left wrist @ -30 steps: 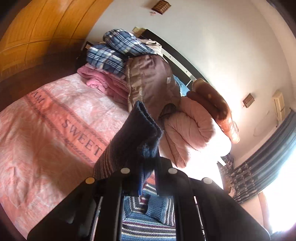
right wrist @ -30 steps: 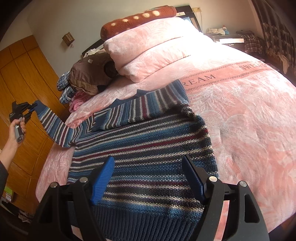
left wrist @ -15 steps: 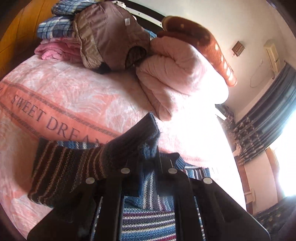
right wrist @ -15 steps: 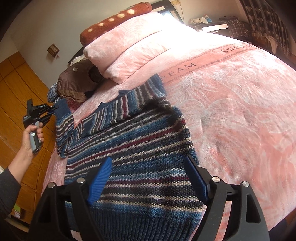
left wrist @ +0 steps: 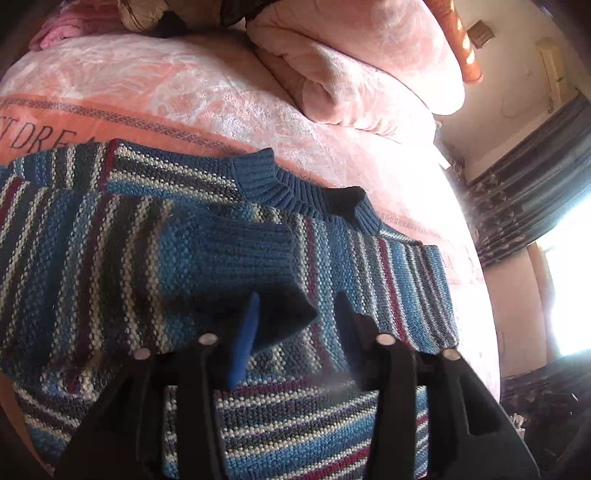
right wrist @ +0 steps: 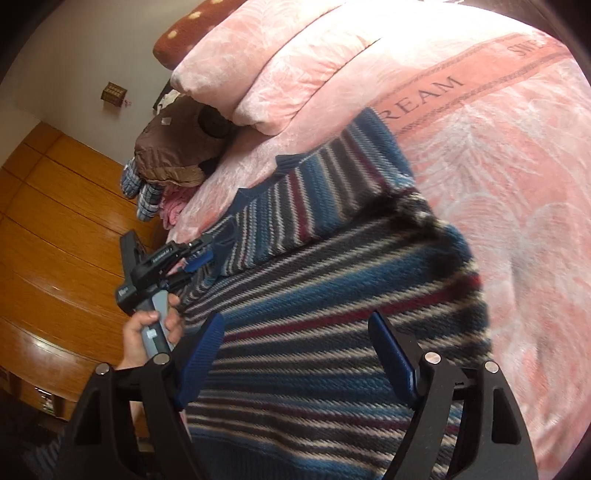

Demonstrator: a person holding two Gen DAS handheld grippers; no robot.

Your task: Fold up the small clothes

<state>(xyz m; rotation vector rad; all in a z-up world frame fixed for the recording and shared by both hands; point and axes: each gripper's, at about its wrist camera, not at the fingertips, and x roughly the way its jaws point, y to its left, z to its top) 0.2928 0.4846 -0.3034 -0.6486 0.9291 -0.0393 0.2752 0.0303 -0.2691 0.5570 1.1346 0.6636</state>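
A blue, white and maroon striped knit sweater (left wrist: 92, 266) (right wrist: 332, 314) lies flat on the pink bed. One sleeve is folded across its chest, and the ribbed blue cuff (left wrist: 236, 251) rests just below the collar (left wrist: 288, 188). My left gripper (left wrist: 297, 299) (right wrist: 195, 254) is open, with the cuff's dark edge lying loose between its fingers. A hand (right wrist: 147, 332) holds its handle at the bed's left side. My right gripper (right wrist: 295, 321) hovers open over the sweater's lower body and holds nothing.
Folded pink quilts (left wrist: 351, 81) (right wrist: 280, 66) and a brown spotted bolster (right wrist: 181, 33) lie at the bed's head. A heap with a brown jacket (right wrist: 170, 147) and plaid cloth sits beside them. A wooden wardrobe (right wrist: 55, 240) stands to the left; curtains (left wrist: 524, 192) hang at the right.
My left gripper carried the raised sleeve inward from the bed's side, laid it across the sweater's chest and opened. My right gripper stayed open over the hem and tilted slightly.
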